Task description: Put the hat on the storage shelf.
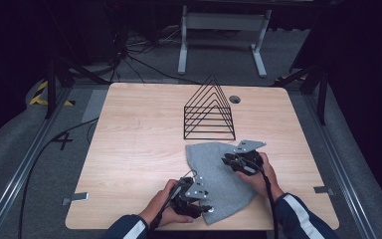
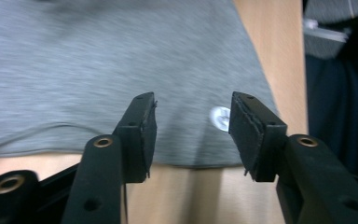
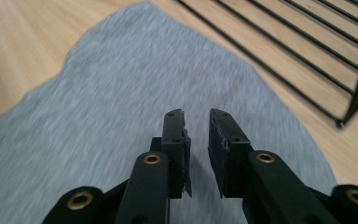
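A grey cloth (image 1: 220,174) lies flat on the wooden table (image 1: 139,149), near its front edge. My left gripper (image 1: 206,209) hovers at the cloth's near left edge. In the left gripper view the left gripper (image 2: 193,107) stands open above the cloth (image 2: 121,70), with nothing between its jaws and a small white mark (image 2: 220,117) on the fabric just ahead. My right gripper (image 1: 229,162) is over the cloth's upper right part. In the right gripper view the right gripper (image 3: 196,114) has a narrow gap between its jaws and holds nothing above the cloth (image 3: 121,93).
A black wire rack (image 1: 210,112) of triangular dividers stands just behind the cloth, close to the right gripper; its bars (image 3: 307,46) run across the top right of the right gripper view. A round cable hole (image 1: 235,99) sits behind the rack. Bare wood stretches to the left.
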`<action>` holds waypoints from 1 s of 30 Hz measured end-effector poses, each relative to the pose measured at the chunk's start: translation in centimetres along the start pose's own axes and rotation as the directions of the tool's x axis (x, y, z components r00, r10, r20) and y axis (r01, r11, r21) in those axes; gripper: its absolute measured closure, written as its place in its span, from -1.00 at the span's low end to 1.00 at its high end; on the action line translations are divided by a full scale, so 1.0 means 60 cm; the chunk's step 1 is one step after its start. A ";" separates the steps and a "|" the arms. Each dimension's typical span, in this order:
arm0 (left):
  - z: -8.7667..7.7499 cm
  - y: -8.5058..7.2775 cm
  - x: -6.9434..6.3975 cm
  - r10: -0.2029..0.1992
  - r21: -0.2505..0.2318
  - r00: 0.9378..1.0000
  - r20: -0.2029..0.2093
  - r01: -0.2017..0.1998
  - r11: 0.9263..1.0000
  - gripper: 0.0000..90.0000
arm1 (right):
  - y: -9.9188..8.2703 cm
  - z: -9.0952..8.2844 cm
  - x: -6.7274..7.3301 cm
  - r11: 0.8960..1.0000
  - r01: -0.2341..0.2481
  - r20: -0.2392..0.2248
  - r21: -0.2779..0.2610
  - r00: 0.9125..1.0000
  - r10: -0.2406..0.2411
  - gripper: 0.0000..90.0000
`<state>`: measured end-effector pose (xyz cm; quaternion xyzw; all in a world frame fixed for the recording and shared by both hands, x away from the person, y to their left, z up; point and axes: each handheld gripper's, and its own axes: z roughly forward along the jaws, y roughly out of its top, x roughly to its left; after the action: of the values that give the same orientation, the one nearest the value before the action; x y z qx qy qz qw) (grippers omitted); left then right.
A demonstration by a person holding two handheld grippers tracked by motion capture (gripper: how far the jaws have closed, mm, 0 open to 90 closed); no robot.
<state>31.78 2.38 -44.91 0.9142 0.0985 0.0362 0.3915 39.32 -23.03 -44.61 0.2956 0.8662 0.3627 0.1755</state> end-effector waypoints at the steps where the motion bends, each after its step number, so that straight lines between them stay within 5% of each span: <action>1: -0.006 0.001 0.009 -0.005 -0.017 1.000 -0.027 0.004 1.000 0.11 | -0.007 -0.009 0.002 1.000 0.000 -0.003 0.002 1.000 0.000 0.71; 9: -0.026 0.005 0.080 -0.056 -0.073 0.993 -0.103 0.049 0.996 0.13 | -0.045 -0.058 0.038 1.000 0.006 -0.029 0.001 1.000 -0.006 0.71; 18: -0.004 0.005 0.167 -0.139 -0.075 0.974 -0.179 0.128 0.989 0.21 | -0.058 -0.075 0.104 0.998 0.065 -0.070 0.026 0.996 -0.063 0.81; 22: 0.016 -0.002 0.183 -0.147 -0.034 0.967 -0.208 0.143 0.989 0.23 | -0.061 -0.078 0.122 0.996 0.084 -0.111 0.030 0.991 -0.080 0.84; 30: 0.027 -0.007 0.181 -0.147 0.021 0.966 -0.213 0.155 0.988 0.22 | -0.068 -0.070 0.122 0.993 0.090 -0.119 0.071 0.990 -0.081 0.84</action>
<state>42.54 3.77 -46.48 0.9022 0.2094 0.1010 0.3633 29.97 -22.85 -45.40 0.2431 0.9000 0.3380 0.1287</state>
